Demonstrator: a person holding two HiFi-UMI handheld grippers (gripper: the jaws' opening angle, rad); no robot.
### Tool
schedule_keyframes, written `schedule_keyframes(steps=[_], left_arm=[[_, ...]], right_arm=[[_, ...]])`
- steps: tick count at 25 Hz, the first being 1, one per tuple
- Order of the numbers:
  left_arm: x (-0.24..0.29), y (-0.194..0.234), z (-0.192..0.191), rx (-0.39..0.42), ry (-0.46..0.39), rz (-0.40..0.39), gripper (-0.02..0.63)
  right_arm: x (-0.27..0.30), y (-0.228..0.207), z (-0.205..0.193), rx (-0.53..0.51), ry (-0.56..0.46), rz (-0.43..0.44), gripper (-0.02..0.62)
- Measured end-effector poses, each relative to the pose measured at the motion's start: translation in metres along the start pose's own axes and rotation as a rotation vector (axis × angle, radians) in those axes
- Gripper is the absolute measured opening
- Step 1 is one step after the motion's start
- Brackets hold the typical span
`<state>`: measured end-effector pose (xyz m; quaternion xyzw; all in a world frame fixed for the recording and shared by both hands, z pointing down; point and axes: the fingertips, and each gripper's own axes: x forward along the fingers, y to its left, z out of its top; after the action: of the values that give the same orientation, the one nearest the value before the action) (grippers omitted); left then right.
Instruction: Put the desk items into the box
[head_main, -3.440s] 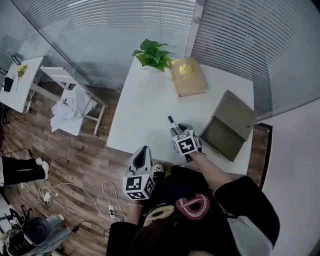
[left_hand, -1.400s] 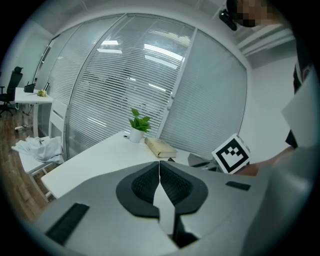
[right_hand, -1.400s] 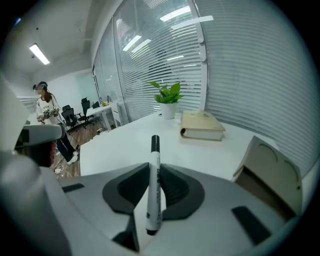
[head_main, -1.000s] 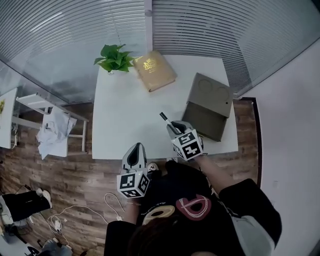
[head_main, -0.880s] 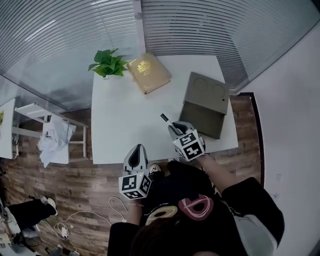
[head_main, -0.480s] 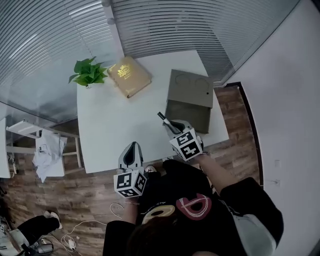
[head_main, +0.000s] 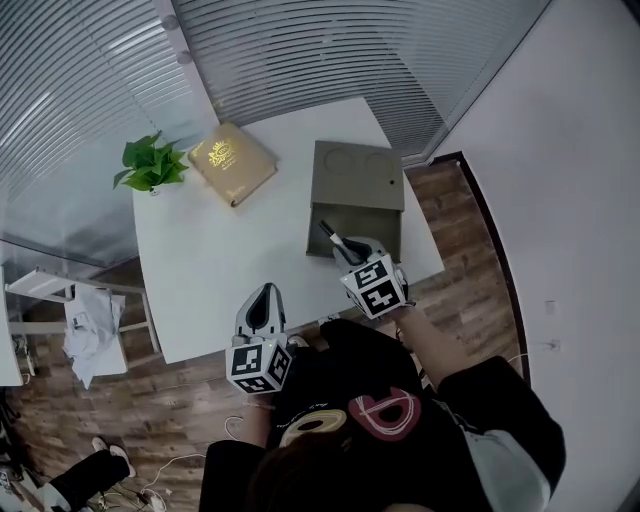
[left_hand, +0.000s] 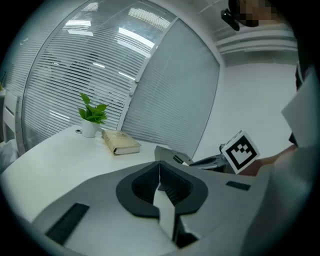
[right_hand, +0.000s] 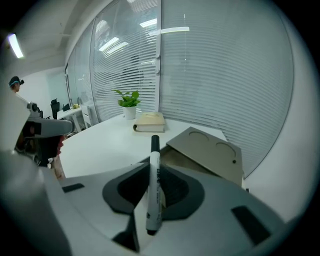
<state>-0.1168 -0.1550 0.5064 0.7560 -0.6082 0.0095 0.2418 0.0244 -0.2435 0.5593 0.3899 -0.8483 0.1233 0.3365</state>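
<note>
Slatted blinds (head_main: 330, 50) and a wood floor (head_main: 470, 290) ring a white surface (head_main: 220, 270), which carries 3 things. The biggest is a grey-brown box (head_main: 358, 178) at the surface's right end, its lid tipped up and back so the opening faces the person. A tan book (head_main: 232, 163) lies flat toward the far edge, well apart from the box, and a small potted plant (head_main: 150, 165) stands just beside the book at the far left corner. The right gripper (head_main: 347, 246) hangs at the box's near side, and its fingers (right_hand: 130, 192) are clenched on a marker (right_hand: 152, 185). The marker is white-barrelled with a black cap and points forward. In the head view the cap overlaps the box's near left corner, while the raised lid stands behind the opening. The left gripper (head_main: 264, 297) sits at the surface's near edge, well apart from everything on it. Its fingers (left_hand: 172, 187) are pressed together, grasping nothing.
</note>
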Motion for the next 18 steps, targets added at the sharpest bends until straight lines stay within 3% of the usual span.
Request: schedule_keyframes(steps=[18], left_arm=[[0.018, -0.006, -0.003, 0.009, 0.010, 0.036, 0.017]], right_arm=[[0.010, -0.054, -0.020, -0.014, 0.068, -0.039, 0.074]])
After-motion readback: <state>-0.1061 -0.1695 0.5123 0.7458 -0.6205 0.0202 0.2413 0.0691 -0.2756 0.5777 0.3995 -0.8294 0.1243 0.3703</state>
